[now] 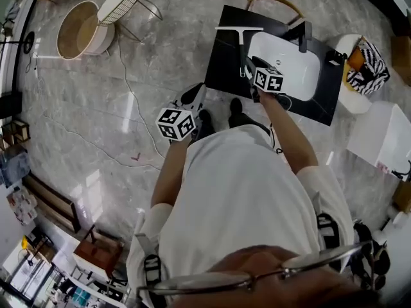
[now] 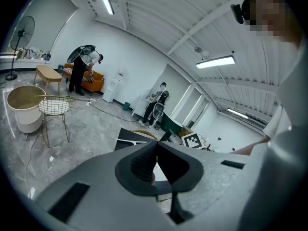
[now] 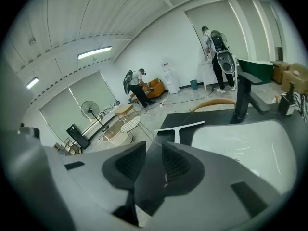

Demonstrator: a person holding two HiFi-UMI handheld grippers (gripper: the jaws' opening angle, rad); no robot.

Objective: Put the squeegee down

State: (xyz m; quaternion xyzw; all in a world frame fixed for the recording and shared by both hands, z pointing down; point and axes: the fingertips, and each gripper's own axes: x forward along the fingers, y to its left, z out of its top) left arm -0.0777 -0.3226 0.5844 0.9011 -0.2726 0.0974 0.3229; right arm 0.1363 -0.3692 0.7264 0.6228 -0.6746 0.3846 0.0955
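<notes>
Right claw [image 3: 153, 150] partly apart, nothing between its pads, squeegee [image 3: 180, 128] flat on black bench [image 1: 220, 66] beside white sink [image 3: 240, 146], left claw [image 2: 155, 146] closed, empty.

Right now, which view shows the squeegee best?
Head view: from above, the squeegee lies nearly whole, a white T on the black counter beside the sink. The right gripper view shows blade and upper handle only. The left gripper view shows just a sliver of it.
</notes>
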